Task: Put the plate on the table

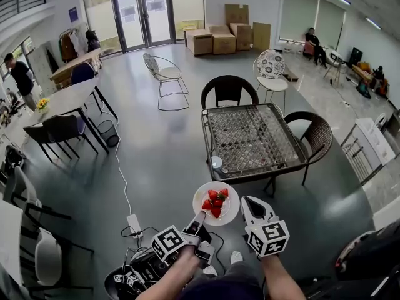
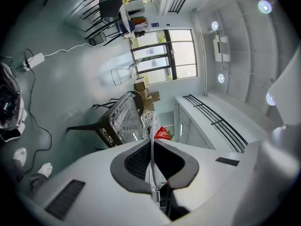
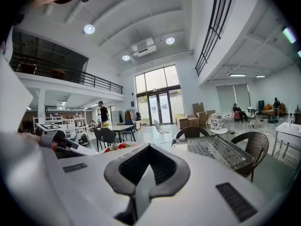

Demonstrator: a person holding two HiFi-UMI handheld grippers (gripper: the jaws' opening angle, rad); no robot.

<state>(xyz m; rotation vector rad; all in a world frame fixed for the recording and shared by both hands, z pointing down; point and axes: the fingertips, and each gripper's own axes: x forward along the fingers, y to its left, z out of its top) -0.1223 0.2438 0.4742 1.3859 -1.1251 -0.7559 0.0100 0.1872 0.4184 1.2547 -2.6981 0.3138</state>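
A white plate [image 1: 220, 212] with several strawberries [image 1: 214, 202] hangs in the air above the grey floor, just short of the near edge of the glass-topped wicker table [image 1: 250, 139]. My left gripper [image 1: 199, 220] is shut on the plate's near-left rim. In the left gripper view the plate [image 2: 151, 147] shows edge-on between the jaws of the left gripper [image 2: 151, 161], with the strawberries [image 2: 162, 133] beyond. To the right of the plate my right gripper [image 1: 248, 203] is shut and holds nothing. The right gripper view shows the right gripper [image 3: 146, 173], the strawberries [image 3: 117, 146] and the table [image 3: 214, 149].
A small round white thing [image 1: 216, 162] sits on the table's near-left corner. Dark wicker chairs [image 1: 229, 90] [image 1: 316, 134] stand behind and to the right of the table. A power strip [image 1: 134, 223] and cables lie on the floor at the left. Other tables and chairs [image 1: 62, 127] stand far left.
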